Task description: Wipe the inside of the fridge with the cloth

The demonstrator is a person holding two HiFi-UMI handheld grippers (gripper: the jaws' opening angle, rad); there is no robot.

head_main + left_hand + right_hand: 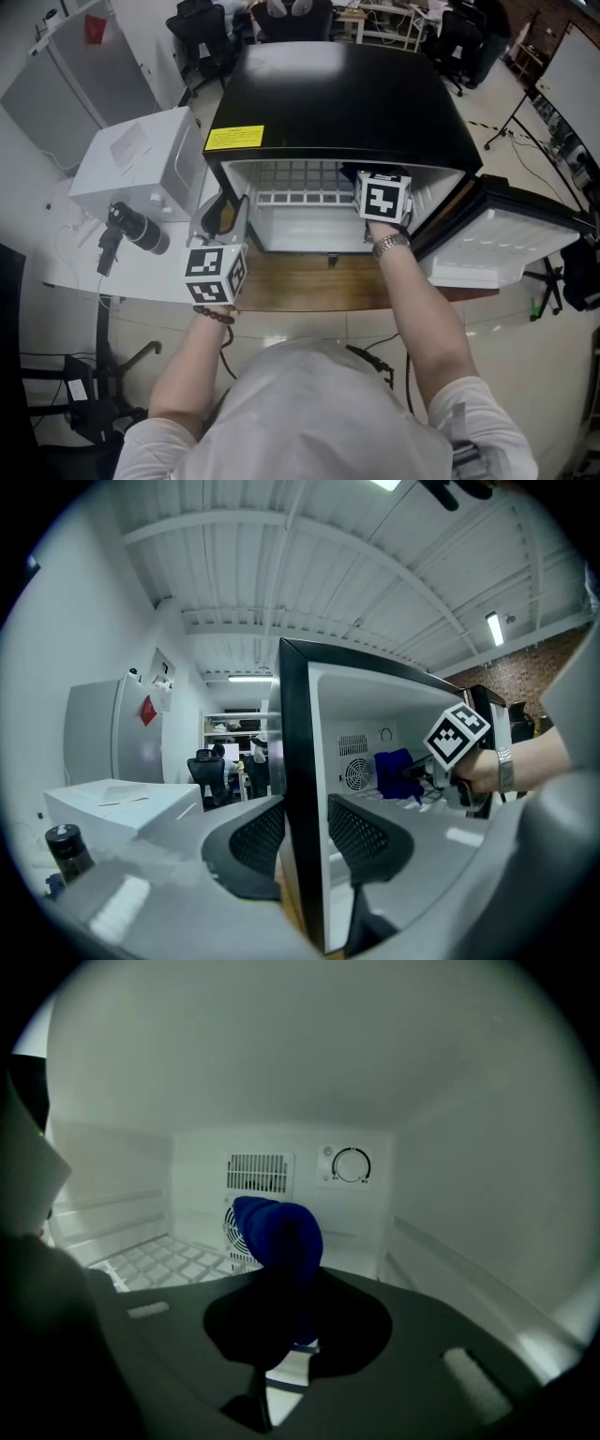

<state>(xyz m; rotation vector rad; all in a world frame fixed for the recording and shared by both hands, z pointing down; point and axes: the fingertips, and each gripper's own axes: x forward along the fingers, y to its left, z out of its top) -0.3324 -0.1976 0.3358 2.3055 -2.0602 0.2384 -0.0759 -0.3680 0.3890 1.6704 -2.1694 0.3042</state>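
The blue cloth [279, 1232] is bunched and pinched in the right hand-held gripper [291, 1326], inside the fridge [328, 94], above its wire shelf [159, 1260]. The left hand-held gripper [305, 841] clamps the fridge's left wall edge.

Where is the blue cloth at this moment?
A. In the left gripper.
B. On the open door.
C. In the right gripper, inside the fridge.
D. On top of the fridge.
C: the right gripper is shut on the blue cloth, with the white inside of the fridge around it.

Left tool [302, 836] clamped, right tool [291, 1312] clamped, outstretched
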